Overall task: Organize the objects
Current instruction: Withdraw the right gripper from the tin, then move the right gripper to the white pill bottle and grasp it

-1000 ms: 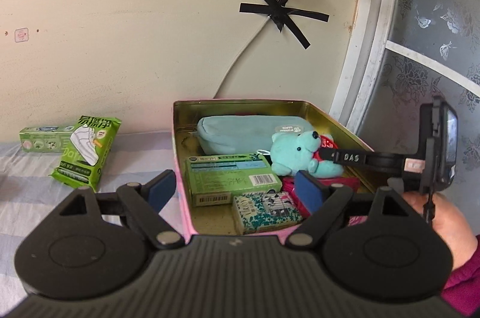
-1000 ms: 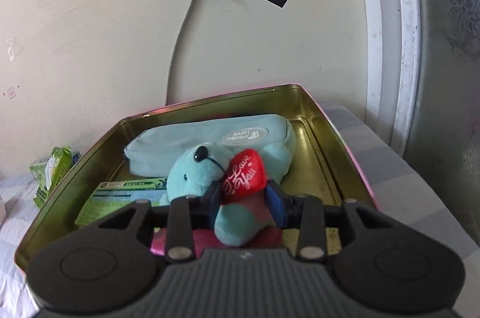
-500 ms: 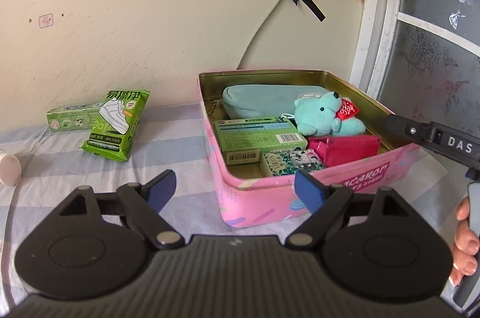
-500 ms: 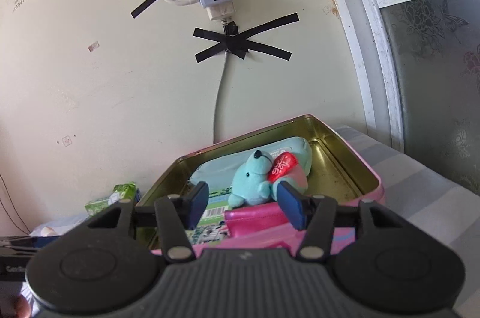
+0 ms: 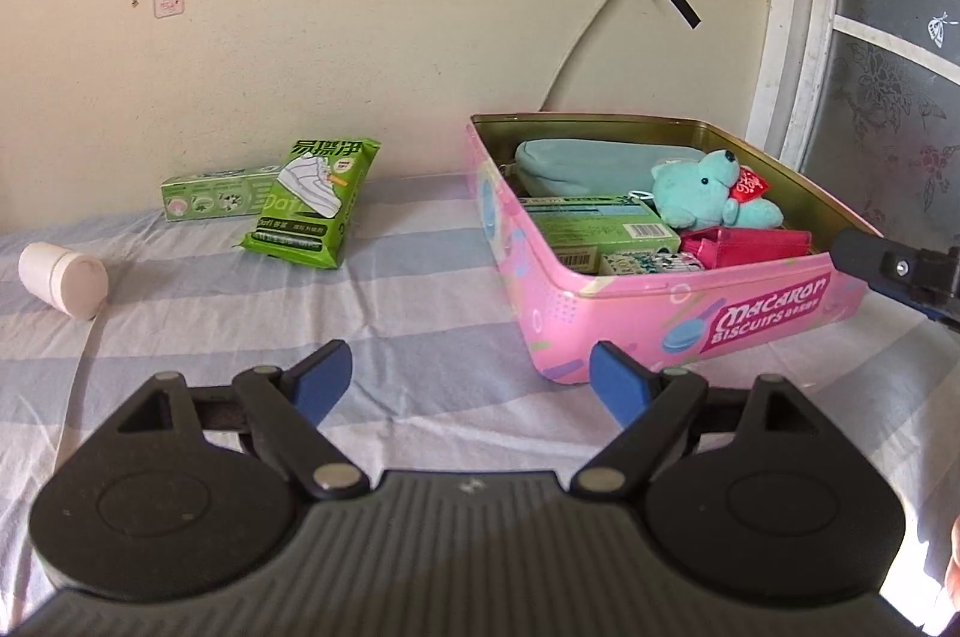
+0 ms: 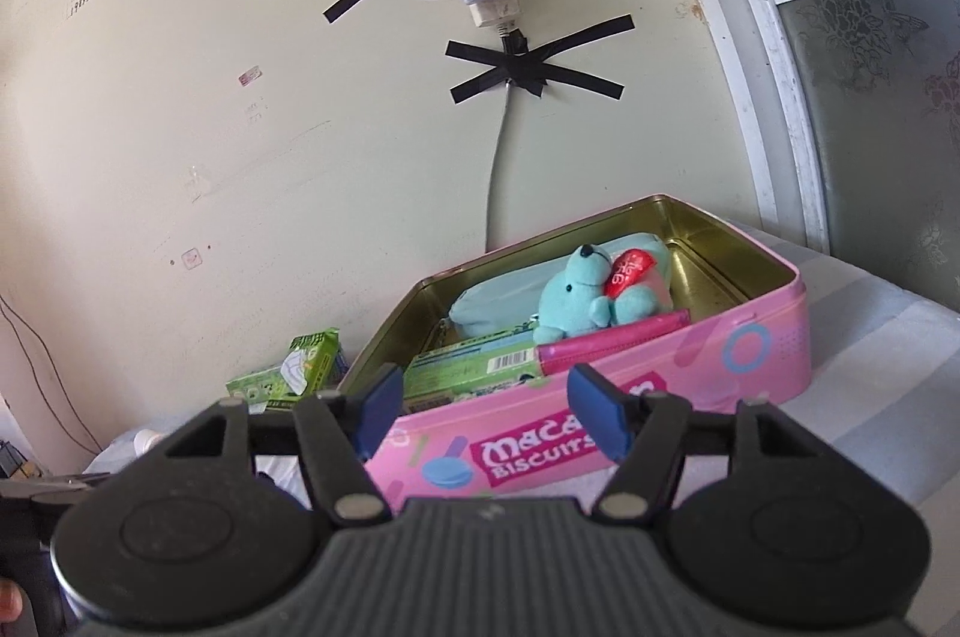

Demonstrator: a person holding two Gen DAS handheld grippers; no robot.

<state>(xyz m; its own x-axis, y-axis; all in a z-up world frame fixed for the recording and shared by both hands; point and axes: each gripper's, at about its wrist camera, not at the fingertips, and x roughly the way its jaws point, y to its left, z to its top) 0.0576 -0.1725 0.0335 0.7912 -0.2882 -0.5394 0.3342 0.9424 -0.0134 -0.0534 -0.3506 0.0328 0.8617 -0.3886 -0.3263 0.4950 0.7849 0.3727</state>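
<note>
Right gripper (image 6: 486, 412) opening, empty, tin (image 6: 690, 355) half-hidden

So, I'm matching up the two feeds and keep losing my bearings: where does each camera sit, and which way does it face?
Left wrist: on the left gripper, open and empty; looks slightly down over the striped cloth at the pink tin on its right.
Right wrist: on the right gripper, jaws opening, empty; looks at the tin's long side and the wall; a fingertip shows.
Shared: tin, teddy bear, green packet.
</note>
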